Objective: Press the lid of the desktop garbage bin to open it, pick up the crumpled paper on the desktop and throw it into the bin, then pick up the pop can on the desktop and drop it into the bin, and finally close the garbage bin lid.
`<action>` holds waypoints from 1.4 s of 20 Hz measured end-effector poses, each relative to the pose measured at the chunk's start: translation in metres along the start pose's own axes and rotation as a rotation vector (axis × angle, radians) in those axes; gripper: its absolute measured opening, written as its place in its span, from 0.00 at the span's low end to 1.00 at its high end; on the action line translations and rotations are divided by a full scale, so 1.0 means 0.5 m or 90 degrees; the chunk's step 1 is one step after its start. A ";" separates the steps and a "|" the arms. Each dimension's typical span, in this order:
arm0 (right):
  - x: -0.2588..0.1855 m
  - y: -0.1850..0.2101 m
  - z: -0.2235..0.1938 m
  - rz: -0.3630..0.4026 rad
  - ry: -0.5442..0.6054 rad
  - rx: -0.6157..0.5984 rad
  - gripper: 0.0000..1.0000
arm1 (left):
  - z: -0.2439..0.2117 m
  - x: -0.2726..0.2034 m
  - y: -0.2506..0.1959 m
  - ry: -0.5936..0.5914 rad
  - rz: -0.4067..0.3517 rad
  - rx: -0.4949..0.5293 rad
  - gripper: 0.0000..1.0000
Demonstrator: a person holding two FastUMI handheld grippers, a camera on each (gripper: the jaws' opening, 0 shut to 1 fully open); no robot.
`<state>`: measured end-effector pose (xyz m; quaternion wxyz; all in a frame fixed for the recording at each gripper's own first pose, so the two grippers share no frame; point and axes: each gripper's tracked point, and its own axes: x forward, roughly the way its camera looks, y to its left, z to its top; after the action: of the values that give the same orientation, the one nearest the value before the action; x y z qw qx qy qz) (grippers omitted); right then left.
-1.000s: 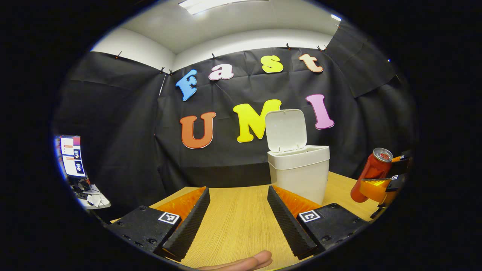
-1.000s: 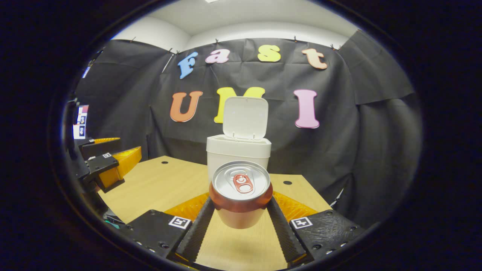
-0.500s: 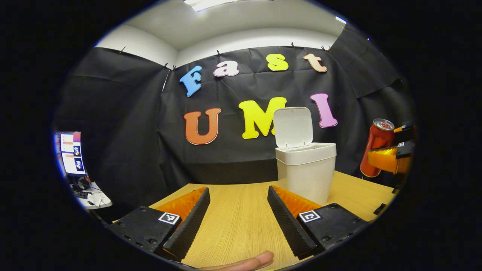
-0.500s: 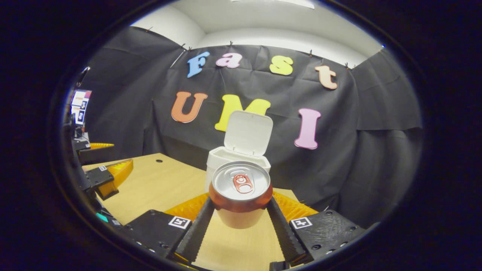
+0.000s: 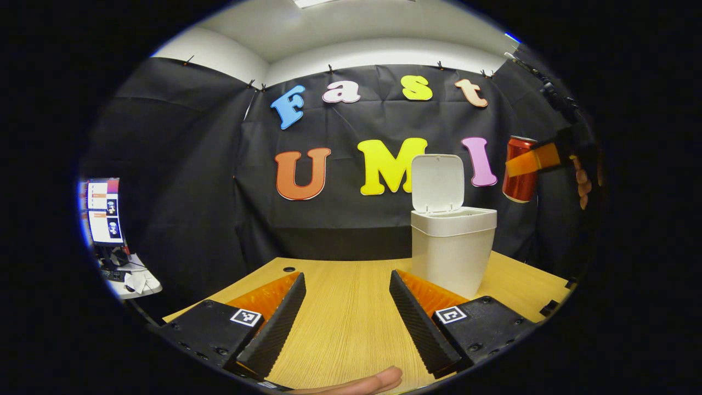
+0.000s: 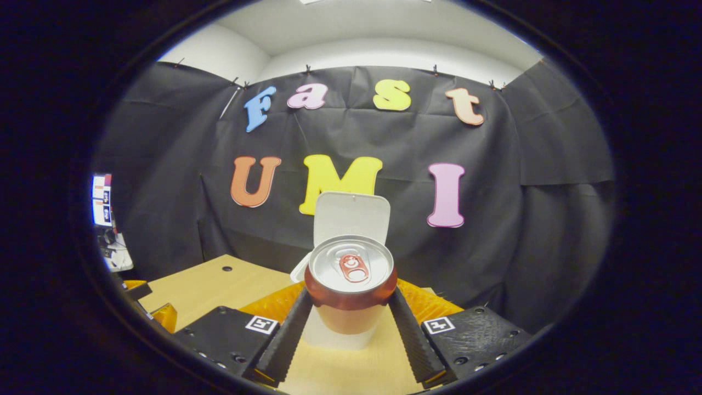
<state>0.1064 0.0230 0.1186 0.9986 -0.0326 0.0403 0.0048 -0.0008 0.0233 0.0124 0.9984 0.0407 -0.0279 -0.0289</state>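
At nine o'clock in the left gripper view, a screen [image 5: 103,211] glows. At six o'clock the left gripper [image 5: 346,315] hangs over the wooden table [image 5: 345,318] with its jaws spread wide and nothing between them. At four o'clock the white bin [image 5: 452,249] stands on the table with its lid [image 5: 437,182] up. At two o'clock the right gripper [image 5: 535,161] holds the red pop can [image 5: 518,171] up in the air, higher than the bin. In the right gripper view the jaws pinch the can at six o'clock.
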 end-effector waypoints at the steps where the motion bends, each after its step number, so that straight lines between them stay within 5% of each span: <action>1: 0.028 -0.007 0.010 -0.006 0.011 0.003 0.81 | 0.001 0.001 0.000 -0.001 -0.002 -0.003 0.99; 13: 0.344 0.011 -0.019 0.000 0.090 0.004 0.81 | -0.032 0.015 0.000 0.037 -0.010 -0.014 0.99; 23: 0.421 0.047 -0.056 -0.002 0.099 -0.002 0.83 | -0.051 0.032 0.026 0.054 0.017 -0.009 0.99; 26: 0.422 0.043 -0.032 -0.008 0.077 0.008 0.95 | -0.047 0.044 0.010 0.061 0.012 -0.011 0.99; 28: 0.418 0.045 -0.010 0.000 0.058 0.002 0.95 | -0.051 0.041 0.017 0.068 0.024 -0.014 0.99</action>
<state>0.3141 0.0467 0.0955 0.9958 -0.0313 0.0859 0.0031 0.0217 0.0326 -0.0112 0.9992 0.0305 0.0254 -0.0085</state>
